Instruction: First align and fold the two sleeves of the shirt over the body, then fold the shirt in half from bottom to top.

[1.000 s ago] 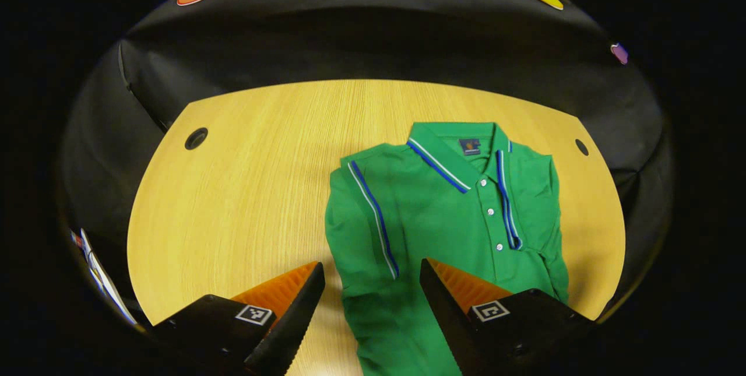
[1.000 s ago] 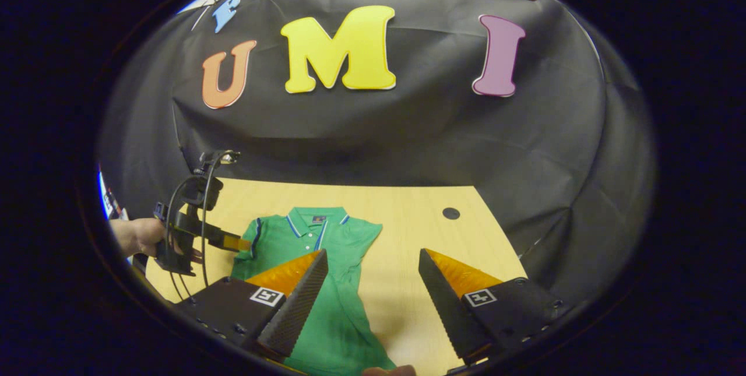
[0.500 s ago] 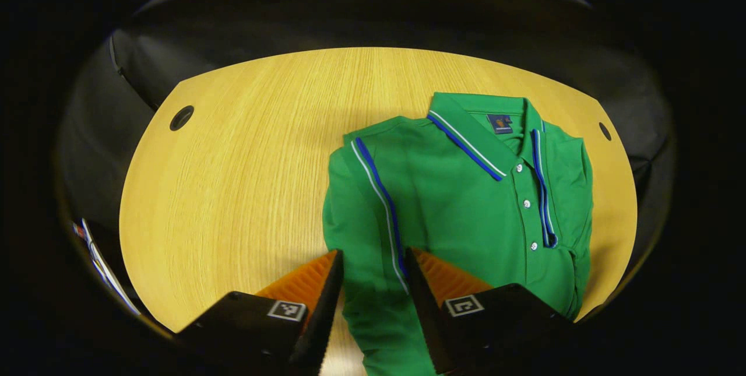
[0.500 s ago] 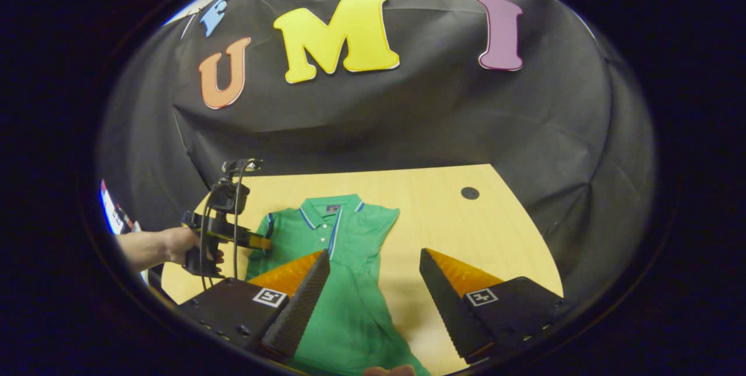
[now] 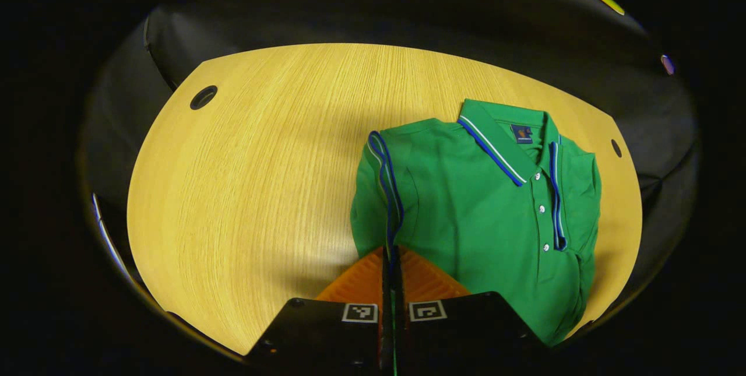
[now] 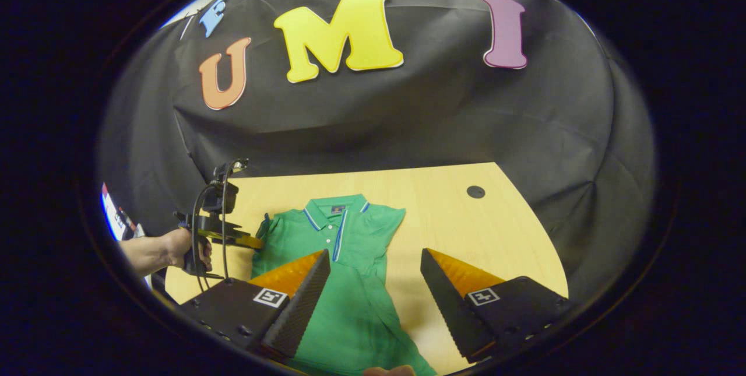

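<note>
Green shirt lying face up on wooden table, collar toward far wall. You're working sleeve-folding step. Your left gripper is pinching striped cuff edge of left sleeve, fingers closed tight on fabric. Your right gripper is hovering above lower body, fingers spread wide, gripping nothing. Next move likely calling for lifting pinched sleeve and carrying it inward over chest, laying it flat, cuff aligned.
</note>
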A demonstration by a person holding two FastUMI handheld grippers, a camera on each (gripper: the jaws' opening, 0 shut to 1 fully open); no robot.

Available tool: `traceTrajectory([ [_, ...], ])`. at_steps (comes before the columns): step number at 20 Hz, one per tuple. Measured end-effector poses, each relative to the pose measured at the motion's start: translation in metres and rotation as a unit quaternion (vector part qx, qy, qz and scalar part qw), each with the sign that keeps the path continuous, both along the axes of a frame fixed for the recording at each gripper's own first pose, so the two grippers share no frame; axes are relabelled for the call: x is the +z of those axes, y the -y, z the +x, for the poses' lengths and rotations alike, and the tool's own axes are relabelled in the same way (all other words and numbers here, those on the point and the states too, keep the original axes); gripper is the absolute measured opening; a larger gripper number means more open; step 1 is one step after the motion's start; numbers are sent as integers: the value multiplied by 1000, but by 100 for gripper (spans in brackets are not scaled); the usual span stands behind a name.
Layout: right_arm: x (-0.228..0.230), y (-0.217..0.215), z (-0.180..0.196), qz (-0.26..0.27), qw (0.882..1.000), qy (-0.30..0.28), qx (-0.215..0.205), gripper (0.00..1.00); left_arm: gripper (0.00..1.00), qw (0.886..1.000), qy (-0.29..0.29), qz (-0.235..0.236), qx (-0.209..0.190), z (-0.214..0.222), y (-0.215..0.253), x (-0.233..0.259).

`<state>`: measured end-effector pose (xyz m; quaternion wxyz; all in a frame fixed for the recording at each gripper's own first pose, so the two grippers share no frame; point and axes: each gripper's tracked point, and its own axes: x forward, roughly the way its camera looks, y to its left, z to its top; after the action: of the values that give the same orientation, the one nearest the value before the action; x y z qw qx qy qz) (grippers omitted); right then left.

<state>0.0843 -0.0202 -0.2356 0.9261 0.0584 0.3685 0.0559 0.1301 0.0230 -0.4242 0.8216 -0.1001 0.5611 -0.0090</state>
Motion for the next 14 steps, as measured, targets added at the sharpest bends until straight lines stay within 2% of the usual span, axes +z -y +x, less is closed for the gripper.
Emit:
traceTrajectory([
  [1, 1, -1, -1, 0, 1000, 0, 1, 96, 7, 1000, 4, -10, 6, 0, 0, 3],
  [2, 1, -3, -2, 0, 1000, 1, 2, 92, 7, 1000, 12, -21, 12, 2, 1, 10],
  [3, 3, -5, -2, 3, 1000, 2, 3, 96, 7, 999, 21, -31, 16, 4, 1, 19],
  [4, 4, -7, -3, 5, 1000, 3, 4, 92, 7, 999, 31, -38, 19, 5, 2, 28],
  [5, 6, -9, -3, 7, 1000, 5, 6, 96, 6, 998, 41, -44, 20, 7, 2, 38],
  [6, 8, -11, -4, 8, 1000, 7, 8, 92, 6, 997, 50, -49, 21, 10, 3, 47],
  [7, 10, -13, -4, 9, 1000, 10, 11, 96, 6, 997, 57, -54, 19, 10, 5, 57],
  [8, 12, -15, -6, 10, 1000, 13, 12, 92, 6, 996, 64, -57, 17, 11, 7, 66],
  [10, 17, -16, -9, 13, 1000, 17, 14, 92, 6, 995, 75, -63, 9, 13, 15, 82],
  [11, 19, -16, -11, 14, 1000, 19, 13, 96, 6, 995, 79, -64, 2, 14, 21, 89],
  [14, 27, -7, -18, 11, 1000, 28, 8, 96, 6, 994, 87, -66, -18, 19, 45, 102],
])
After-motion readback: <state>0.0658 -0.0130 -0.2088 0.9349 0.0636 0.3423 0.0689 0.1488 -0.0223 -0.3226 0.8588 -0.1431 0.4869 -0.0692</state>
